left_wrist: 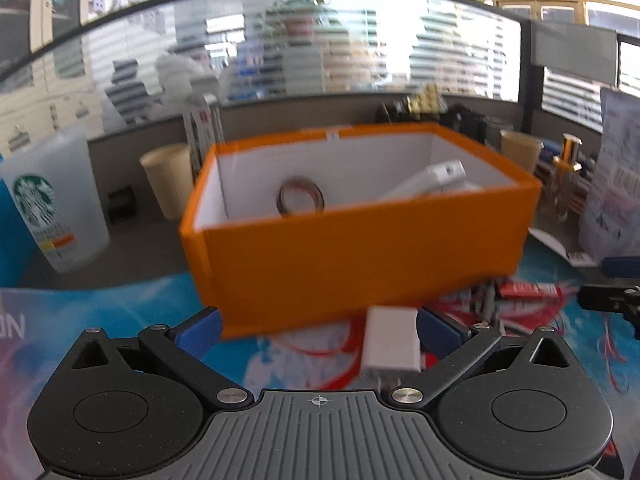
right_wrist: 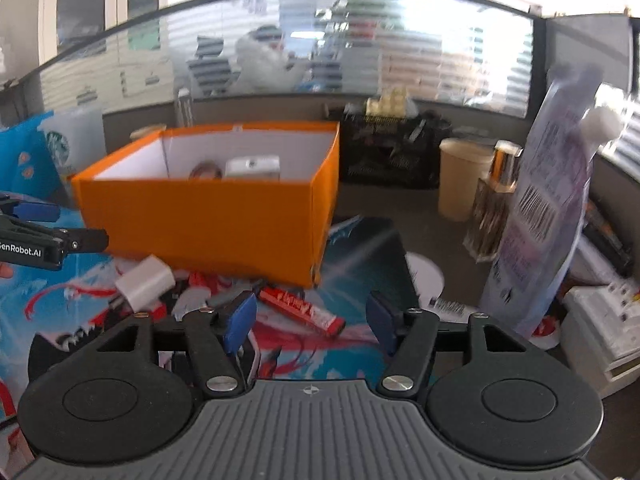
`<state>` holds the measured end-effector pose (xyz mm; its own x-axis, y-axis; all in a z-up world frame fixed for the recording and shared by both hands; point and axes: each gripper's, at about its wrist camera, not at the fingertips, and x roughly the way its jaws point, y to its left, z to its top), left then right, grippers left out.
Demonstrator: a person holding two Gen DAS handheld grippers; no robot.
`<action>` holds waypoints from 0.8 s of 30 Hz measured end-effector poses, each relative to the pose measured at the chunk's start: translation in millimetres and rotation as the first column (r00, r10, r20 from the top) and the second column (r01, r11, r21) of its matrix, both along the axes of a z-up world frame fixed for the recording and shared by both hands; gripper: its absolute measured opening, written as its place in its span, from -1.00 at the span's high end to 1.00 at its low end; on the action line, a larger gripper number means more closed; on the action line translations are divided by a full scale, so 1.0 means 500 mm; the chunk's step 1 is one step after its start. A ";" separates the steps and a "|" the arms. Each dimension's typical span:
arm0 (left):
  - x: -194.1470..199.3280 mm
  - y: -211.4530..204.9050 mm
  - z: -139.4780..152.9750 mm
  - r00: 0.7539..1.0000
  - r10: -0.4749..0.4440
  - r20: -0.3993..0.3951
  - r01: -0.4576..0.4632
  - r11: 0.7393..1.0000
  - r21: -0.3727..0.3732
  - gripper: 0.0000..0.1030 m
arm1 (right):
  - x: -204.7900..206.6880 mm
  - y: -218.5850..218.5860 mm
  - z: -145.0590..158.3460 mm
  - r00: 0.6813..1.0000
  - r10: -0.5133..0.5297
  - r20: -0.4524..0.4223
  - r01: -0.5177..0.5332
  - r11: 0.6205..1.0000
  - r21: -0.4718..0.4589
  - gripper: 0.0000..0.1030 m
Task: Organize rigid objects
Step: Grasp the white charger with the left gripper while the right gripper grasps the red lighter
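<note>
In the left wrist view, the orange box (left_wrist: 360, 216) fills the centre of the frame and already holds a roll of tape (left_wrist: 300, 199) and a white device (left_wrist: 434, 180) at its right, so part of the sorting looks done. The left gripper (left_wrist: 318, 330) stands spread wide at the bottom, gripping nothing; a white charger block (left_wrist: 392, 346) lies on the printed mat (left_wrist: 80, 320) just inside its right finger, with the box wall close behind. A Starbucks cup (left_wrist: 52, 204) stands at the left.

In the right wrist view, the right gripper (right_wrist: 312, 320) at the bottom is released and empty. Ahead of it a red bar (right_wrist: 302, 310), possibly a snack pack given the blur, and the charger at lower left are not yet boxed. A tall pouch (right_wrist: 548, 208) and a perfume bottle (right_wrist: 494, 208) crowd the right side.
</note>
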<state>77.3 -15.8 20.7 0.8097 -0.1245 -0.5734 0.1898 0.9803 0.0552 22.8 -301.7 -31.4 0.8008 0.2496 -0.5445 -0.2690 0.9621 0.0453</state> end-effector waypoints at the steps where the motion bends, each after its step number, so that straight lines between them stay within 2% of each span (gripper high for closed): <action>1: 0.001 -0.001 -0.007 1.000 -0.006 -0.012 0.006 1.000 -0.004 -1.00 | 0.003 0.000 -0.007 1.000 0.000 -0.006 0.000 1.000 -0.003 -0.18; 13: 0.036 -0.013 -0.052 0.997 -0.029 -0.075 0.027 0.999 -0.027 -1.00 | 0.060 0.000 -0.059 0.998 0.053 -0.025 -0.055 0.997 -0.053 -0.28; 16: 0.043 -0.013 -0.056 0.997 -0.017 -0.080 0.016 1.000 -0.020 -1.00 | 0.084 0.005 -0.067 0.995 0.077 -0.055 -0.080 0.995 -0.052 -0.28; 24: 0.063 -0.007 -0.064 0.993 -0.031 -0.113 0.023 0.997 -0.069 -1.00 | 0.115 0.016 -0.080 0.993 0.100 -0.057 -0.103 0.993 -0.059 -0.27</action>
